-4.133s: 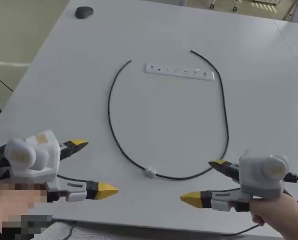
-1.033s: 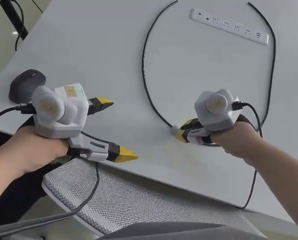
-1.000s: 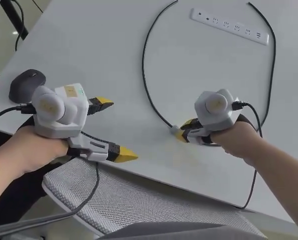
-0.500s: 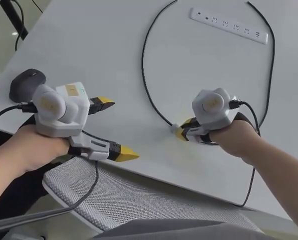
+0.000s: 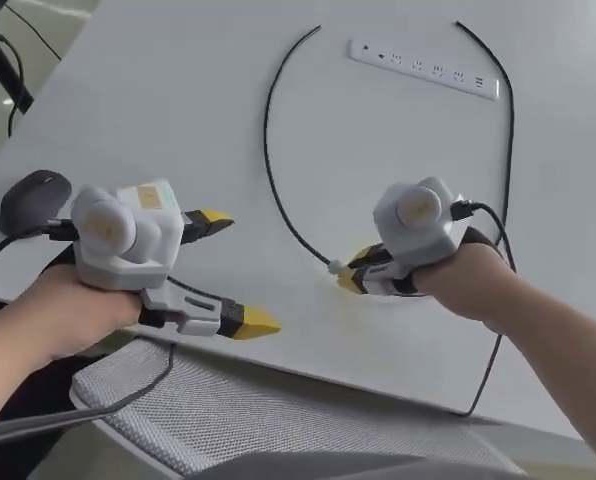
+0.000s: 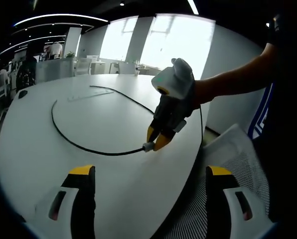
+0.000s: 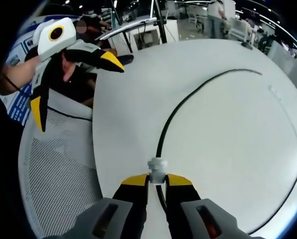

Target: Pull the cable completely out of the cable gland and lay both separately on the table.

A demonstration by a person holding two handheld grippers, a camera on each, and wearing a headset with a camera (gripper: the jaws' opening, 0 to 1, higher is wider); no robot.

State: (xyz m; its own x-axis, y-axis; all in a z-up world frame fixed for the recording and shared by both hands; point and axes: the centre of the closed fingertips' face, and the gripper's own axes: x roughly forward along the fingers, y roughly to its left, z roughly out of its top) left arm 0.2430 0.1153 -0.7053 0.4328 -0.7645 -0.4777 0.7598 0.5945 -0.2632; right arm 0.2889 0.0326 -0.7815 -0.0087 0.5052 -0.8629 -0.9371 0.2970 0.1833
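Right gripper (image 5: pixel 350 278): jaws clenched on the cable gland (image 7: pixel 157 172), cable (image 5: pixel 268 160) threaded through it, on the table (image 5: pixel 178 100). Left gripper (image 5: pixel 240 270): jaws released, wide apart.

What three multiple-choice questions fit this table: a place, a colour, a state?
1. Where is the cable gland? A beside the power strip; B at the right tool's tips; C on the chair.
2. What colour is the cable? A black; B red; C white.
3. How is the left tool? A shut on the cable; B shut on the mouse; C open, holding nothing.
B: it sits between the yellow tips. A: black along its whole visible length. C: its jaws stand wide apart.
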